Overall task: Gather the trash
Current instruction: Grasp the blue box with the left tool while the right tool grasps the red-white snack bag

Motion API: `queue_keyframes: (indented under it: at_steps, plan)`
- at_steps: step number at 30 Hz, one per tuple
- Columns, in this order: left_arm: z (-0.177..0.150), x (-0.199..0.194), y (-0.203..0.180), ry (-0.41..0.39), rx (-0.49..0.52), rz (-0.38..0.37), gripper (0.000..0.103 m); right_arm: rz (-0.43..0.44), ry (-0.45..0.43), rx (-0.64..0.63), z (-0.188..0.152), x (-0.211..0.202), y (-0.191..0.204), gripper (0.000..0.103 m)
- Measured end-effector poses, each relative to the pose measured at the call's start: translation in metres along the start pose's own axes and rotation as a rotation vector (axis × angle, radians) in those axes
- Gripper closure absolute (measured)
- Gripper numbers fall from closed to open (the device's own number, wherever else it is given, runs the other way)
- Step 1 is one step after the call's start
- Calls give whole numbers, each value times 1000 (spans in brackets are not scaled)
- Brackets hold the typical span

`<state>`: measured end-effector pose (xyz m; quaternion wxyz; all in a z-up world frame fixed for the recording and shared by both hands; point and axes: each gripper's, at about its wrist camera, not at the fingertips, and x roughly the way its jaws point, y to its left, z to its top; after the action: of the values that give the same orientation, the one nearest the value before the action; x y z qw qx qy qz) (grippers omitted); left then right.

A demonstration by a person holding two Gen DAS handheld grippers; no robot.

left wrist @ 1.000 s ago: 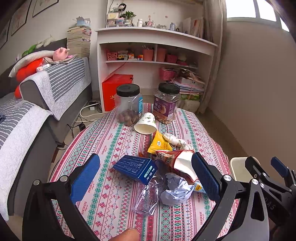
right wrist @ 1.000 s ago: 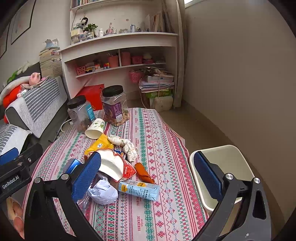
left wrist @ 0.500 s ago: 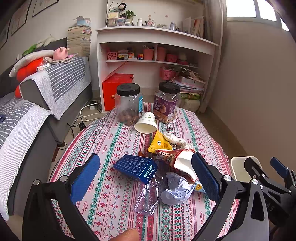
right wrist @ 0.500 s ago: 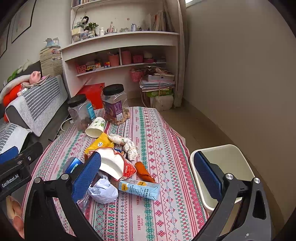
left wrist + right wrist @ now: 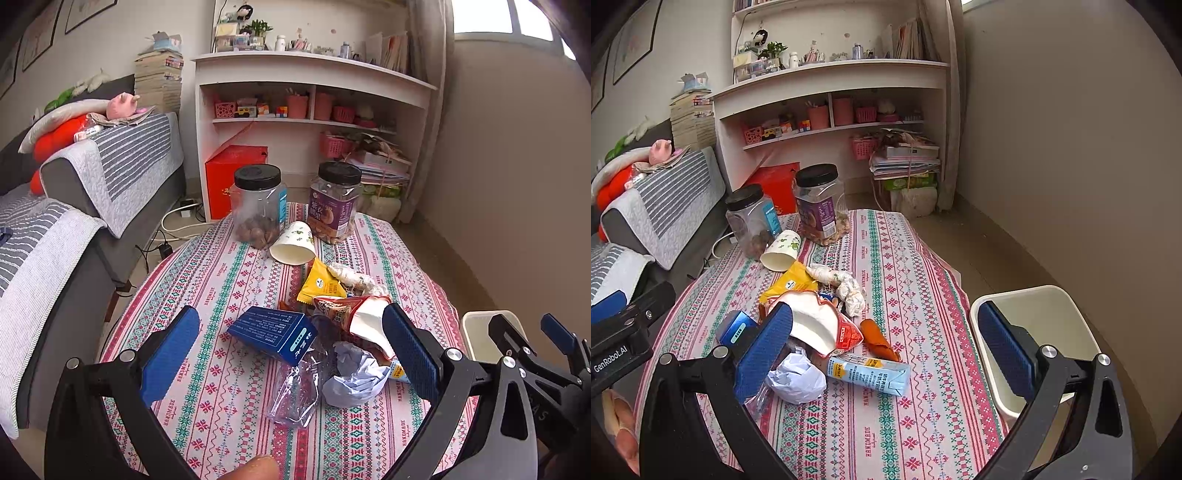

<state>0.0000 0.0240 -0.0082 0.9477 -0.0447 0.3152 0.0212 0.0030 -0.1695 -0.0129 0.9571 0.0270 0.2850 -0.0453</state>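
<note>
Trash lies heaped on the patterned tablecloth [image 5: 229, 273]: a blue box [image 5: 275, 332], a clear plastic wrapper [image 5: 295, 387], a crumpled white paper ball [image 5: 354, 376], an open red snack bag [image 5: 347, 314], a yellow packet [image 5: 319, 282] and a tipped paper cup [image 5: 293, 245]. The right wrist view adds a light-blue drink carton [image 5: 870, 373] and an orange wrapper [image 5: 877, 336]. My left gripper [image 5: 291, 354] hovers open above the box and wrapper. Over the table's right side my right gripper [image 5: 886, 350] is open, with nothing held. A cream waste bin [image 5: 1034, 325] stands beside the table.
Two black-lidded jars [image 5: 260, 206] [image 5: 334, 201] stand at the table's far end. A grey sofa [image 5: 74, 206] runs along the left and a white shelf unit [image 5: 310, 107] sits behind. A fingertip [image 5: 251, 469] shows at the bottom edge.
</note>
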Motion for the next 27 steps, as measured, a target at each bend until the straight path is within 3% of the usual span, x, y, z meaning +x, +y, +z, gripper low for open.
queue_keyframes:
  at_steps: [7, 10, 14, 15, 16, 20, 21, 24, 27]
  plan:
    - [1, 2, 4, 9, -5, 10, 7, -3, 19, 5, -3, 3, 0, 7]
    - [7, 13, 12, 62, -26, 22, 7, -7, 90, 12, -16, 17, -1, 7]
    - [13, 40, 36, 195, -115, 8, 7, 29, 277, 52, -28, 37, -5, 7]
    - [13, 47, 45, 230, -144, 4, 7, 62, 383, 95, -29, 41, -3, 7]
    - [13, 55, 50, 270, -168, -3, 7, 67, 408, 93, -30, 42, -2, 7]
    - [0, 91, 60, 440, -199, -14, 7, 66, 356, 66, -26, 43, -5, 7]
    - [-5, 98, 62, 472, -212, -14, 7, -6, 347, -10, -27, 46, -7, 7]
    - [-15, 118, 61, 540, -278, -70, 7, -98, 389, -88, -24, 49, -18, 7]
    - [-20, 137, 68, 584, -424, -135, 7, -48, 376, -15, -25, 52, -24, 7]
